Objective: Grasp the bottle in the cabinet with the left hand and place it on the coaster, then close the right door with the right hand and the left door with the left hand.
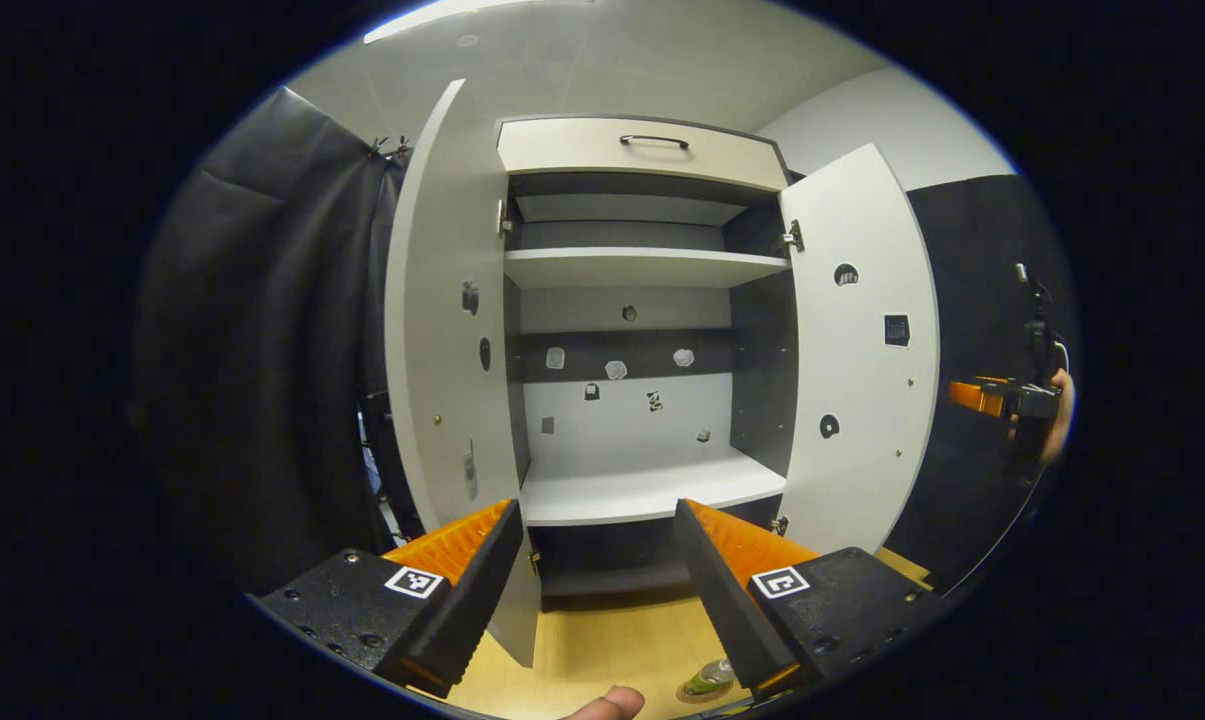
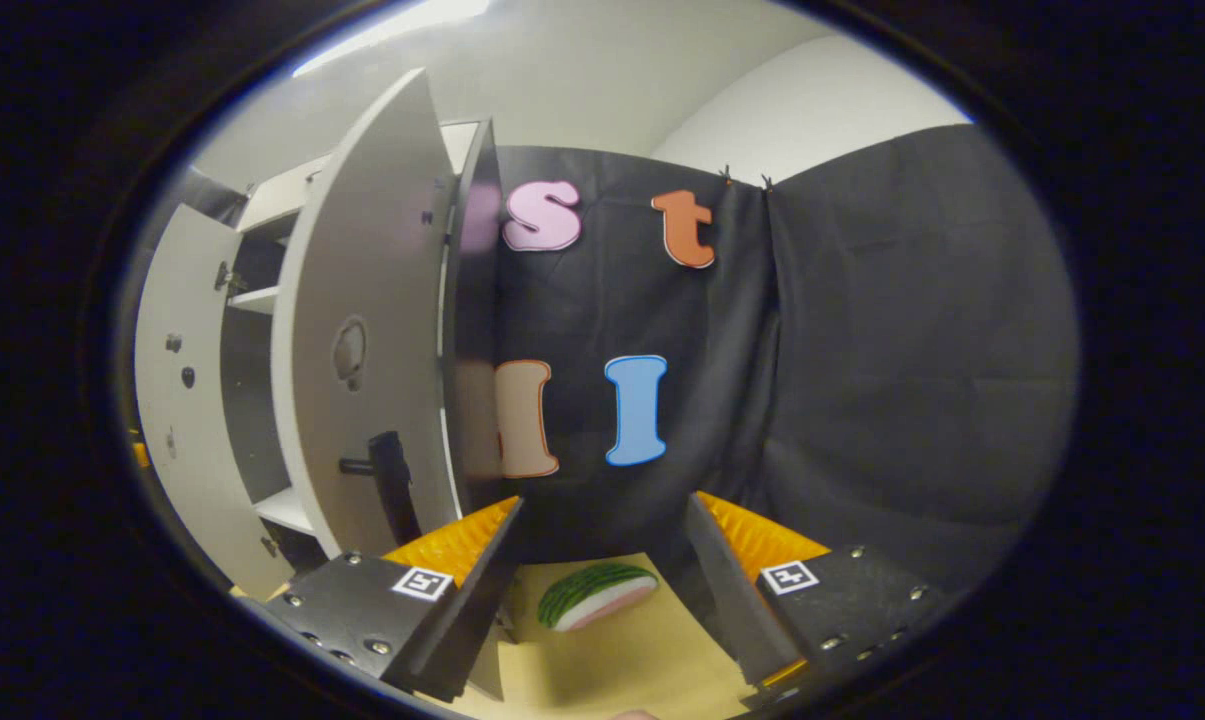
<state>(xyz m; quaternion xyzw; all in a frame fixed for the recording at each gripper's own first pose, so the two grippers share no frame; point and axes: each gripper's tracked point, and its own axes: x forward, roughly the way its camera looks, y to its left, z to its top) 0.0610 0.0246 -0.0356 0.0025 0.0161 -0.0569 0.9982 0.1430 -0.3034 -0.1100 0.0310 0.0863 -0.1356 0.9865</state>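
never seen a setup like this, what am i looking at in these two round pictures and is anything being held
A person holds a hand-held gripper in each hand, each carrying a fisheye camera. The left gripper view faces an open cabinet; the left hand-held gripper is open and holds nothing. A bottle already stands on a coaster on the tan surface. At the far right is the other hand-held gripper, in a hand. The right gripper view looks past the right door and its handle; the right hand-held gripper is open above a watermelon-slice toy.
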